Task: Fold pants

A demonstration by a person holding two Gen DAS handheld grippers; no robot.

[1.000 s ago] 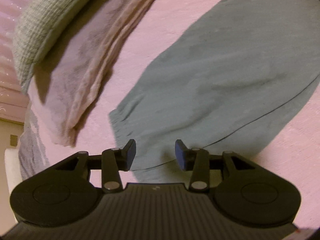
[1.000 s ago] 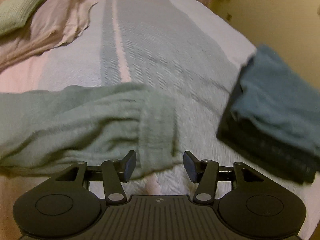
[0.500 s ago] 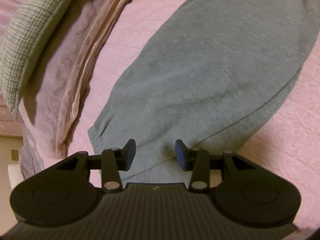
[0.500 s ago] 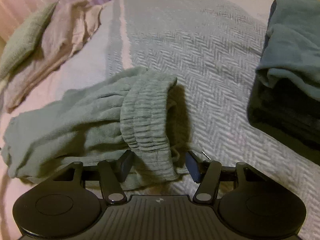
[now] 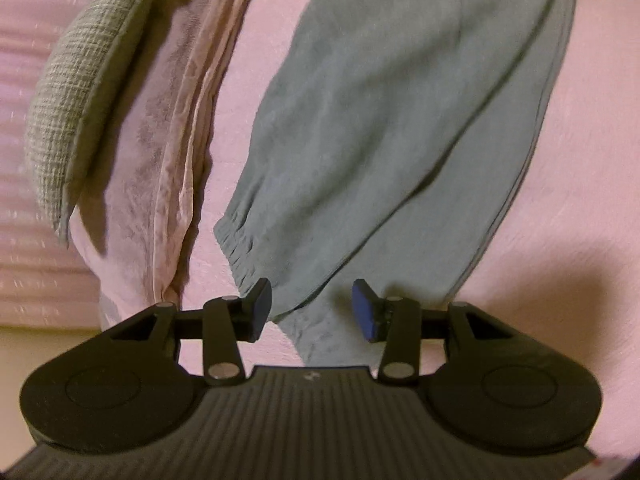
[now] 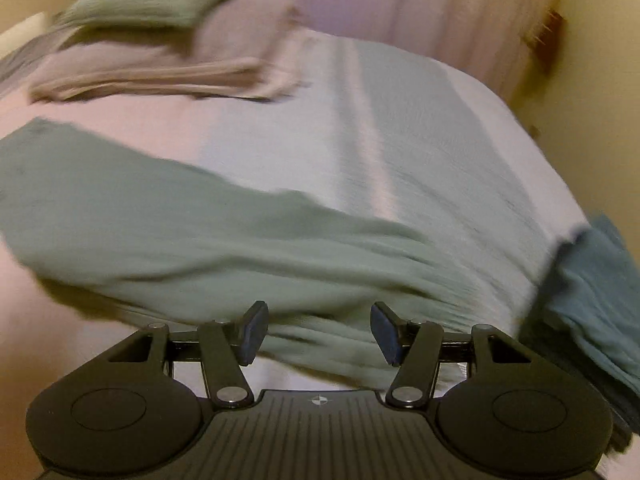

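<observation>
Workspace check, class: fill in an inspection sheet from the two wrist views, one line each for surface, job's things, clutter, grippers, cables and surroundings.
Surface: a bed with a pink cover and, in the right wrist view, a pale grey-green woven blanket.
Job's things: grey-green pants lying stretched out on the bed, elastic cuff near the left gripper.
Clutter: green pillow on a crumpled pink cloth; pile of teal and dark fabric at the bed's right edge.
Grippers: left gripper open above the cuff end; right gripper open above the pants' near edge; neither grips fabric.
Cables: nothing seen.
Surroundings: pink curtain, yellowish wall; right wrist view blurred.
</observation>
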